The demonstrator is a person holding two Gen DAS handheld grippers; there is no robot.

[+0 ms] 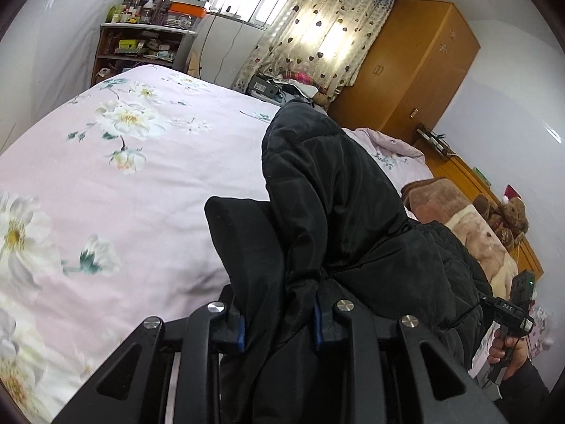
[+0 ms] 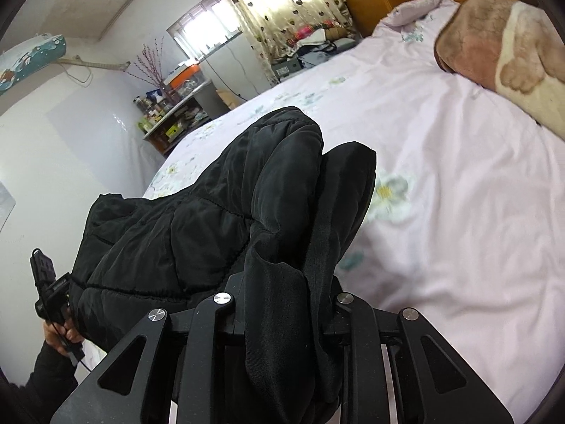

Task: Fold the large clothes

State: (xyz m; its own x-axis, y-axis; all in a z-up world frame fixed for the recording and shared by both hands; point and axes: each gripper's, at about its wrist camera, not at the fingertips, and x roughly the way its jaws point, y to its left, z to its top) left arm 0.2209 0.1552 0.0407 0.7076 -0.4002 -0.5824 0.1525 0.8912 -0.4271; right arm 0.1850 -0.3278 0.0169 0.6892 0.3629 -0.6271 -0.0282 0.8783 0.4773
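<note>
A black quilted puffer jacket is held up above the bed between both grippers. My left gripper is shut on one bunched edge of it, fabric spilling over the fingers. My right gripper is shut on another edge of the same jacket. The right gripper also shows at the right edge of the left wrist view, held by a hand. The left gripper shows at the left edge of the right wrist view. The jacket hangs between them and hides the fingertips.
A bed with a pink floral duvet lies beneath. A brown and cream blanket and teddy bears sit at its head. A wooden wardrobe, a cluttered shelf and a curtained window stand beyond.
</note>
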